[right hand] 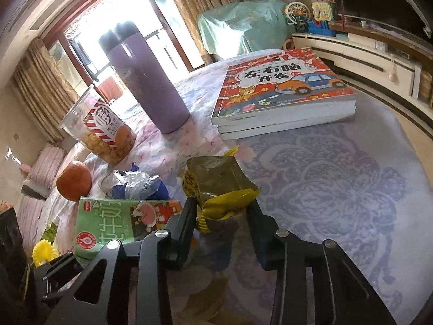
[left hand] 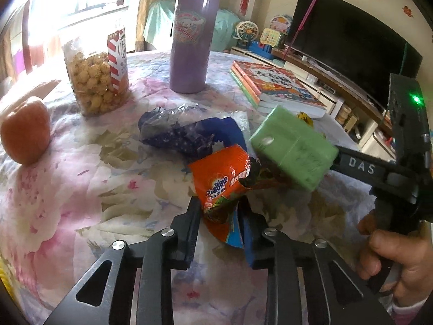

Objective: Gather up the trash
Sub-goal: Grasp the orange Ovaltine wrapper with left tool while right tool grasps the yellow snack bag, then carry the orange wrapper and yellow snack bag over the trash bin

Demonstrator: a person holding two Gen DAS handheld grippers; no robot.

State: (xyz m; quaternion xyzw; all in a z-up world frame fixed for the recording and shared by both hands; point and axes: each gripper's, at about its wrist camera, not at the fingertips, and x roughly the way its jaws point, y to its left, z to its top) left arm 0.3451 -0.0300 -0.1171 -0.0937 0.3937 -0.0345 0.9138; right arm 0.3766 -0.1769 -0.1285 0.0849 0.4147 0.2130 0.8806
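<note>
On the worktop [left hand: 81, 168], covered by a floral pink and lilac cloth, a round orange fruit [left hand: 25, 131] sits at the far left. Right of it stands a clear plastic tub of golden puffed snacks with a red-and-white striped label [left hand: 96, 78], then a tall lilac flask with a dark lid [left hand: 190, 35]. Nearer, in the middle, lies a crumpled blue and clear plastic wrapper [left hand: 178, 130]. Just right of that, the left gripper [left hand: 220, 211] has its jaws clamped on a crinkled orange foil snack packet [left hand: 220, 187], pinching its near end. A green rectangular carton [left hand: 293, 147] lies beside the packet, in front of the right gripper's black body. Farther right, a stack of red-covered picture books [left hand: 276, 86] rests near the worktop's far edge.

In the right wrist view, the right gripper [right hand: 223, 212] has its jaws closed on the near end of a crumpled yellow and olive plastic wrapper [right hand: 216, 184], with the carton to its left. A hand [left hand: 392, 265] holds the right gripper's handle.
</note>
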